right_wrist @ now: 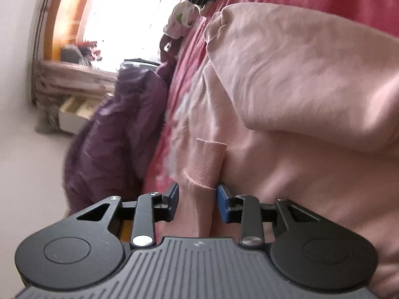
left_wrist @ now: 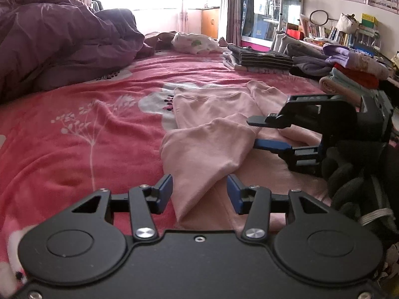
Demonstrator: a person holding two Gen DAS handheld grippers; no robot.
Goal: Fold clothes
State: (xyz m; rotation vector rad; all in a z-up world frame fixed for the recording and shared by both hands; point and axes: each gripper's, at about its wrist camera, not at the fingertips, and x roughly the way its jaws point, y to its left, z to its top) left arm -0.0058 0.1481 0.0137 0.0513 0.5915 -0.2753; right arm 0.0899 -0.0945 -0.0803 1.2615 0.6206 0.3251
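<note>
A pale pink sweatshirt [left_wrist: 214, 104] lies spread on the red flowered bedsheet [left_wrist: 82, 114]. One sleeve [left_wrist: 204, 149] bulges up and runs back toward the camera. My left gripper [left_wrist: 199, 194] is open, its blue pads either side of that sleeve's lower fold without pinching it. My right gripper [left_wrist: 261, 133] comes in from the right, turned on its side and held by a gloved hand [left_wrist: 349, 182]. In the right wrist view the right gripper [right_wrist: 198, 200] is closed on a pink sleeve, whose ribbed cuff [right_wrist: 209, 162] sticks out past the fingertips.
A purple duvet [left_wrist: 49, 44] is heaped at the back left. Folded clothes [left_wrist: 259, 59] and a second pile [left_wrist: 354, 69] sit along the bed's right edge, with loose white garments [left_wrist: 192, 42] at the far end. Shelves and a cabinet [left_wrist: 271, 7] stand beyond.
</note>
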